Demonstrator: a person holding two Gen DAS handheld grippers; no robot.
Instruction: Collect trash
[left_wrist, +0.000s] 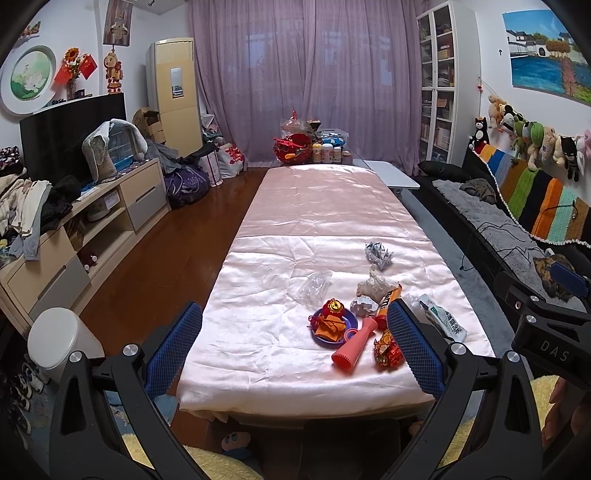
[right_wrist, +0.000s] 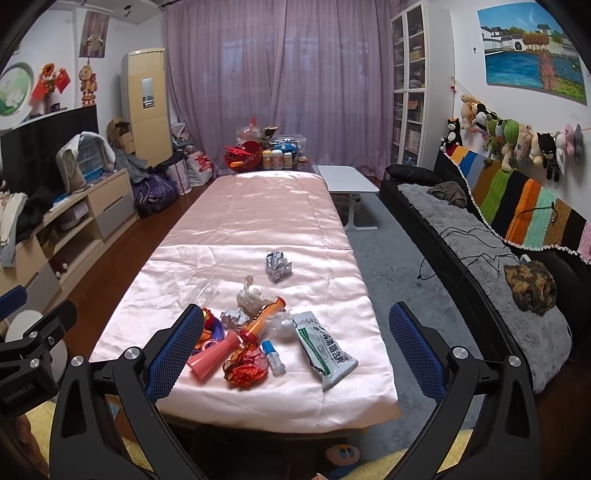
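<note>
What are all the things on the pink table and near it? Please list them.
table cloth: 1, pink, over the long table
foil wrapper: 1, red-gold, near edge
medicine pouch: 1, white-green, right side
pink tube: 1, beside the purple plate
purple plate: 1, holding orange scraps
orange tube: 1, centre pile
silver foil: 1, farthest piece
bin: 1, white, floor left
left claw: open, holding nothing
right claw: open, holding nothing

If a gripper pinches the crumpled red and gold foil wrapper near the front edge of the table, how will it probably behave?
The foil wrapper looks thin and crumpled, so it will probably crush and weigh little. Its shiny surface and the satin cloth under it suggest it may slide if pushed.
</note>
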